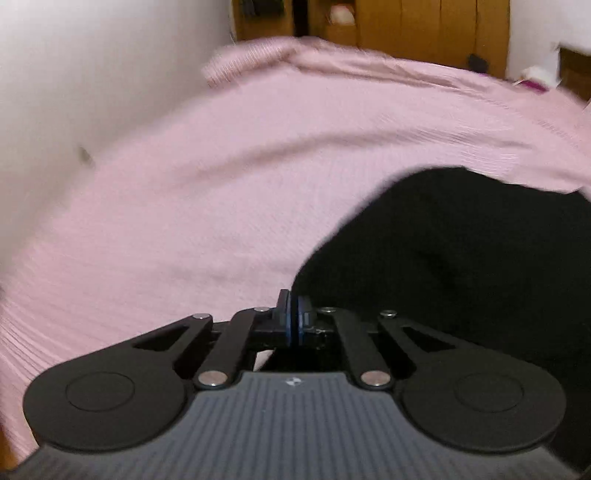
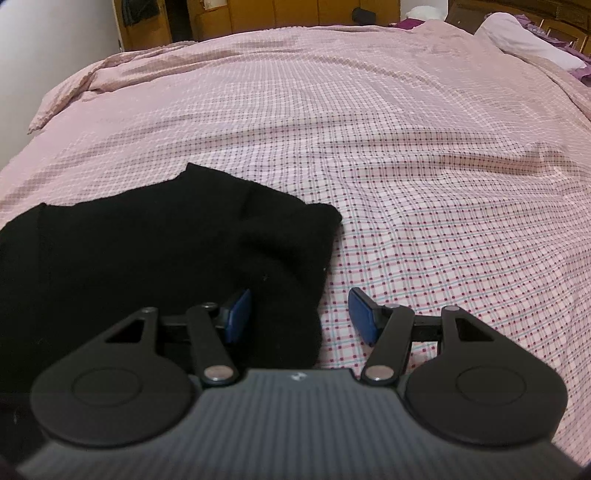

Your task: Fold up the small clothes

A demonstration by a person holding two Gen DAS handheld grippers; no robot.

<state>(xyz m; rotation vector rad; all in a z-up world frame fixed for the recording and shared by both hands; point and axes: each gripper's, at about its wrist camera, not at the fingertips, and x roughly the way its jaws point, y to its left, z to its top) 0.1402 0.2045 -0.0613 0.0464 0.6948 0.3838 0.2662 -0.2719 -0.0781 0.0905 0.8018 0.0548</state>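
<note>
Where the pink checked bedspread (image 2: 424, 177) covers the bed, a black garment (image 2: 166, 251) lies bunched near its close edge. Wooden cupboards (image 2: 295, 13) line the far wall, a white wall (image 1: 92, 74) flanks the bed's left side, and a pale pillow (image 2: 524, 37) sits at the far right. The right gripper (image 2: 301, 314) has its blue fingers (image 2: 362, 314) spread, straddling the garment's right edge. The left gripper (image 1: 293, 317) has its fingers pressed together at the garment's left edge; whether cloth is pinched between them cannot be told.

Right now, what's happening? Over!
Left gripper shut, beside black garment. Right gripper open over its edge. Garment lies on pink bedspread. Nothing blocking.
</note>
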